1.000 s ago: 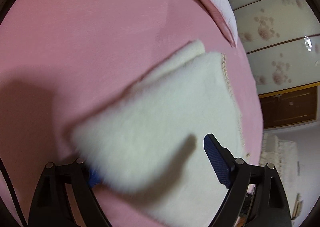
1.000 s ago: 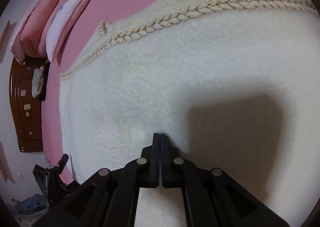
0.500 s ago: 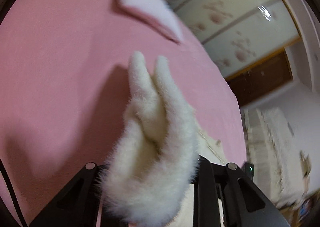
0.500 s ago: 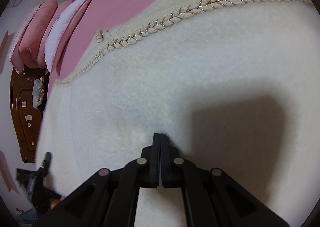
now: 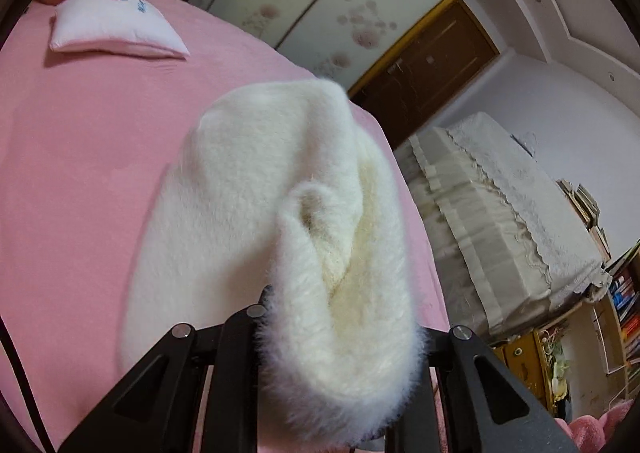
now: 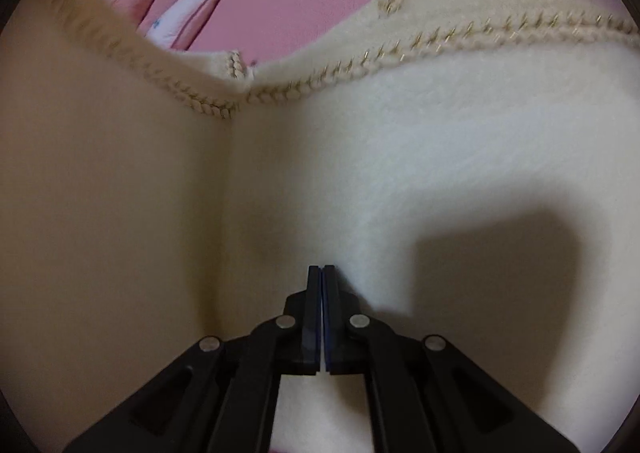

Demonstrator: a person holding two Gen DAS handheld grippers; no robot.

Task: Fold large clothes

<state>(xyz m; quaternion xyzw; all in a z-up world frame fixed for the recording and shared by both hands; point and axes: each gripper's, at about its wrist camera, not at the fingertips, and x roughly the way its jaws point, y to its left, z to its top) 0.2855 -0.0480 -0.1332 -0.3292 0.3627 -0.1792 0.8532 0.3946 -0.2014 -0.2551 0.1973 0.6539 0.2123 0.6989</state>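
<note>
On a pink bed [image 5: 80,157], the left gripper [image 5: 340,333], its jaws having just closed, clamps a bunched fold of a fluffy cream garment [image 5: 248,189] and holds it raised above the sheet, a white pillow [image 5: 112,29] behind. The right gripper [image 6: 322,273], jaws pressed together with nothing between them, rests its tips on the garment's flat part beside a braided trim [image 6: 320,85]

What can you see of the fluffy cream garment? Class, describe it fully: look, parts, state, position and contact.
The fluffy cream garment is thick, long-piled fleece, edged with a braided cord trim flecked with gold. It lies spread on the pink bedsheet. One bunched, folded part is pinched and lifted in the left claw. The shut right claw points down at its flat body; a lifted flap rises beside it.
</note>
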